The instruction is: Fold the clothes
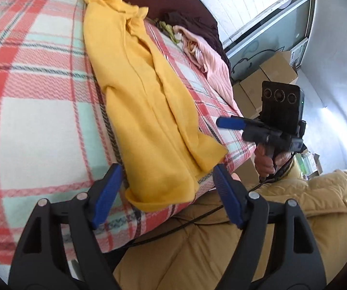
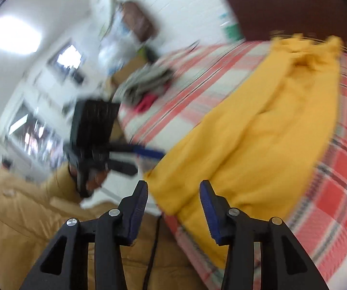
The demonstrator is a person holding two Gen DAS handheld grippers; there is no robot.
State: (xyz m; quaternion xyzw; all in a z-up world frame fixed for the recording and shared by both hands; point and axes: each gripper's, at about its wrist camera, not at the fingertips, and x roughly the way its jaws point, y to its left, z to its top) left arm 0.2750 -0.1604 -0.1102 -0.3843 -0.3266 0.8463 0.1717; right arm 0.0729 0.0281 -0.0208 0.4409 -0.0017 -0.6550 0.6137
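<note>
Yellow knit garment [image 1: 149,111] is lying lengthwise-folded on the plaid blanket [image 1: 35,111]. We are holding the left gripper [image 1: 166,193] and right gripper [image 2: 173,207] open and empty; we should pinch both near hem corners together.

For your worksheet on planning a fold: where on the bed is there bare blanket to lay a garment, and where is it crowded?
Free: the wide plaid blanket left of the yellow garment in the left wrist view, and a narrower strip between it and the pink clothes. Crowded: the far corner with the pink and dark clothes.
</note>
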